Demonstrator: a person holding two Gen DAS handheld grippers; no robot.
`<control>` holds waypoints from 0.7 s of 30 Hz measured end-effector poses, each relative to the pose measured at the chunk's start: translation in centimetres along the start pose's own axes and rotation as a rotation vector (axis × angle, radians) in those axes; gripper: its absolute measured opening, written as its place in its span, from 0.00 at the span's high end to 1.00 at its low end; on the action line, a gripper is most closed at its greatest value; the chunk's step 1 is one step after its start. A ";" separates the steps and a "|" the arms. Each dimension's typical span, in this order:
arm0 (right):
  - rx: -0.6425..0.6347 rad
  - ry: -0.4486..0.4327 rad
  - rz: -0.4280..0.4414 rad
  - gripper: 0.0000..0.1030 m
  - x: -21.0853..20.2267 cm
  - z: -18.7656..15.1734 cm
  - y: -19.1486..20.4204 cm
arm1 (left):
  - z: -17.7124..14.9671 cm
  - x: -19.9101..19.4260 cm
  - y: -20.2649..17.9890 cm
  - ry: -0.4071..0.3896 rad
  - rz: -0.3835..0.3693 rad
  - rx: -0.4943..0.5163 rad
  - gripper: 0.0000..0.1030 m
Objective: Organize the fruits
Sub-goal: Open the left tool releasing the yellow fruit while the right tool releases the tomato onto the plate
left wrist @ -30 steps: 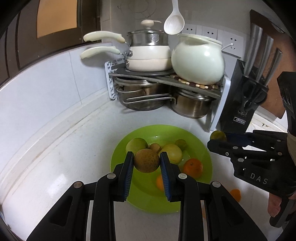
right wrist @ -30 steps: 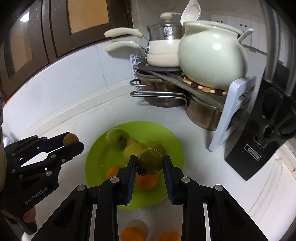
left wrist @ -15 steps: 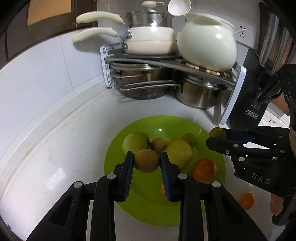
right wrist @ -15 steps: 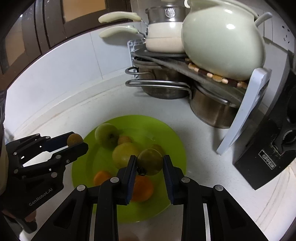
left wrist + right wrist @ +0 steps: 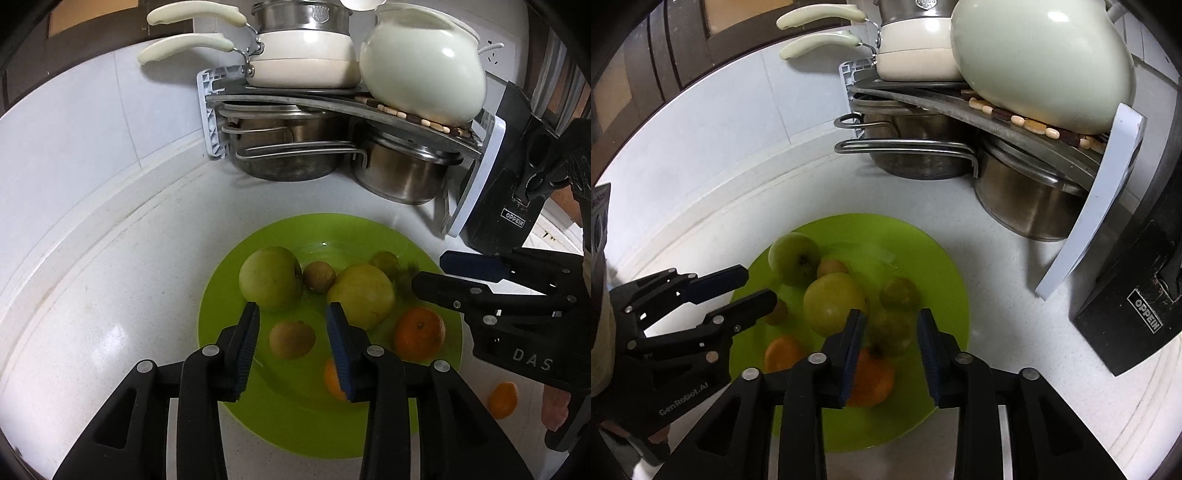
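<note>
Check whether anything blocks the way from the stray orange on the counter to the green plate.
Nothing visible lies on the white counter between the small orange fruit and the round green plastic plate. The open right gripper hangs over that side, its black body hiding part of the stretch.

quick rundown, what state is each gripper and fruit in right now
left gripper: open, above the plate
right gripper: open, above the plate
brown fruit: loose on the plate, below the left gripper
blurred green fruit: free between the right fingers
green plate: holding fruit
small orange: off the plate, on the counter
</note>
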State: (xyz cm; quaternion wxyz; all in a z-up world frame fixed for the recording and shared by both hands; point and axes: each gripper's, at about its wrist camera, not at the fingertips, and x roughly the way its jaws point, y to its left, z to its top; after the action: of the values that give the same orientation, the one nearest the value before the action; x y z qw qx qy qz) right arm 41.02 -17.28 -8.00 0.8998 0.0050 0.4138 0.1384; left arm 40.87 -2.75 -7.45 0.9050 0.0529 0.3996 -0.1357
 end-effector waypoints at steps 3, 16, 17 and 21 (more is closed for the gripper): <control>-0.009 -0.009 -0.006 0.61 -0.4 0.0 0.3 | 0.0 -0.5 0.0 -0.010 -0.001 -0.005 0.59; -0.014 -0.066 -0.014 0.61 -3.9 -0.5 1.0 | 0.1 -4.2 -0.2 -0.074 0.002 -0.016 0.50; -0.014 -0.071 -0.016 0.61 -4.3 -0.6 1.0 | 0.1 -4.5 -0.3 -0.079 0.003 -0.015 0.49; -0.010 -0.096 -0.021 0.61 -5.7 -0.8 1.1 | 0.1 -5.9 -0.8 -0.109 0.000 -0.007 0.44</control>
State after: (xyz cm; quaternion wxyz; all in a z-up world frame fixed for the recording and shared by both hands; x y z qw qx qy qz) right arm 36.62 -17.76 -4.20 0.9201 0.0026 0.3694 0.1305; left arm 36.95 -2.35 -3.03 0.9256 0.0421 0.3503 -0.1371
